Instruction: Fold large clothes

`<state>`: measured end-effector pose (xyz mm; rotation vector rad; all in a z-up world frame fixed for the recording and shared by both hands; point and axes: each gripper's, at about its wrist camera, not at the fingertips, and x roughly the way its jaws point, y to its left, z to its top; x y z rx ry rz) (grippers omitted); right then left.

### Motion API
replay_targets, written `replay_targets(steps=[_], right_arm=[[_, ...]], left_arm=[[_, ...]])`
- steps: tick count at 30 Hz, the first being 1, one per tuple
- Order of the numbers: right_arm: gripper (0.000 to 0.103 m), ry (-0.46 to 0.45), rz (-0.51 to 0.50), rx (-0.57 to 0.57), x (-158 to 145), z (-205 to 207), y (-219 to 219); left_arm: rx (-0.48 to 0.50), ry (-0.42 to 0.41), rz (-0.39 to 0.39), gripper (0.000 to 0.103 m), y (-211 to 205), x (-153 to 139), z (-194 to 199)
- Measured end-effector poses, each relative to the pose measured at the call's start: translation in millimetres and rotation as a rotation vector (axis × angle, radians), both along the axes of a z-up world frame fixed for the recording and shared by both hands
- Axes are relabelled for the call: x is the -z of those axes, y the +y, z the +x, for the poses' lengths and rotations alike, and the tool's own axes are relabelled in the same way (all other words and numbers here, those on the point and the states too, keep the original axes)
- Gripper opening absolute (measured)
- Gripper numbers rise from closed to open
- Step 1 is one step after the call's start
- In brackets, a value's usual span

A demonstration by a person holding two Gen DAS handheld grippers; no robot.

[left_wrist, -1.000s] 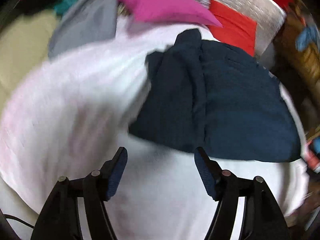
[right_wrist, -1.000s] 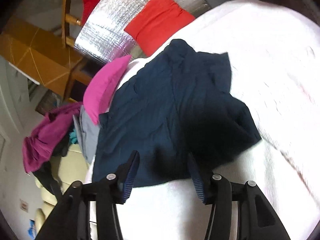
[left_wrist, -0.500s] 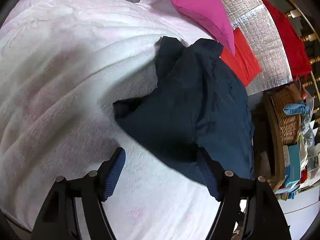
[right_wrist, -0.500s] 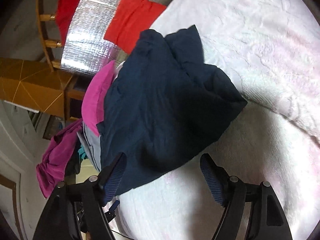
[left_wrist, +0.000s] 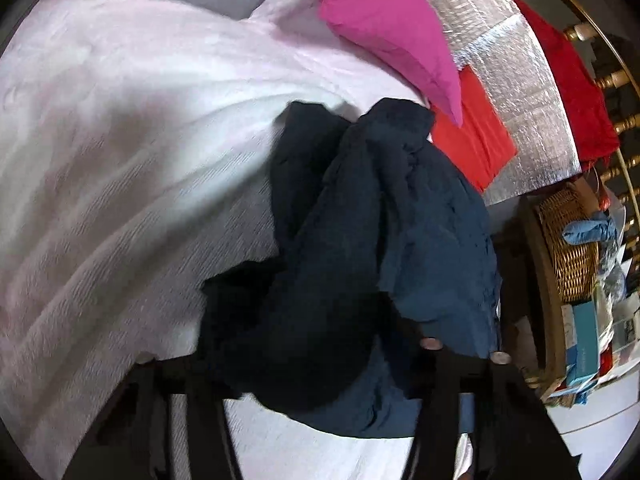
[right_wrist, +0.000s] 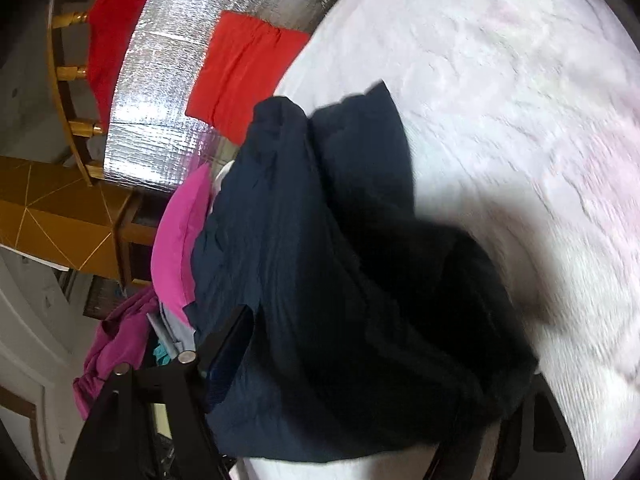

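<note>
Navy garment (left_wrist: 360, 264) is bunched on the pale pink bedspread (left_wrist: 120, 160), its near edge draped between both grippers. Left gripper (left_wrist: 304, 368) and right gripper (right_wrist: 360, 360) jaws have just been closing around cloth; contact cannot be told.

the pale blanket (left_wrist: 120, 184) lies bare and open on one side of the navy garment (left_wrist: 360, 264). on the other side the pink cushion (left_wrist: 392, 28), red cloth (left_wrist: 476, 148) and wicker basket (left_wrist: 572, 240) crowd close, perhaps touching it.
</note>
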<state>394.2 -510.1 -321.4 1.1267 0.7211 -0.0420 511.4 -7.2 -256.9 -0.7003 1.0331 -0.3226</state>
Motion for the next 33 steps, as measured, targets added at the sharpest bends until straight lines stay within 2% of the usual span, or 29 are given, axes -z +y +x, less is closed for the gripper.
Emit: replay_targets(steps=[1,2,5,9,11,15,18,20,22,25,28,29,33], right_arm=[[0.054,-0.001,-0.019,-0.003,-3,1,-1],[0.046,-0.010,-0.044,-0.003,-9,2,0],[0.035,-0.062,-0.100,0.002,-28,-3,3],[0.033,-0.089,-0.153,0.010,-39,-17,15],[0.033,-0.094,-0.173,-0.006,-38,-28,19],[0.033,-0.056,-0.151,-0.045,-14,-45,20],[0.043,-0.022,-0.098,-0.052,-6,-48,12],[0.049,-0.003,-0.061,-0.057,-10,-51,4],[0.051,0.022,-0.082,-0.080,-19,-58,-5],[0.062,0.056,-0.167,-0.106,-31,-72,-19],[0.070,0.051,-0.271,-0.038,-50,-86,-38],[0.075,0.034,-0.277,-0.018,-56,-86,-45],[0.079,0.042,-0.249,-0.035,-61,-54,-57]], left_arm=[[0.003,-0.017,0.006,0.035,-1,-5,1],[0.008,-0.032,0.008,0.033,0,-10,-1],[0.019,-0.101,0.021,0.023,1,-26,-6],[0.020,-0.147,0.072,0.018,4,-30,-24],[0.013,-0.142,0.061,0.018,11,-24,-34],[0.017,-0.107,0.044,0.021,21,-3,-42],[0.030,-0.030,0.062,0.037,24,0,-34],[0.053,0.000,0.059,0.039,27,-6,-34],[0.076,0.013,0.077,0.045,35,-14,-36],[0.099,-0.009,0.123,0.052,45,-25,-41],[0.074,-0.054,0.218,0.058,55,-45,-44],[0.070,-0.066,0.232,0.061,62,-47,-46],[0.076,-0.071,0.246,0.068,51,-60,-20]])
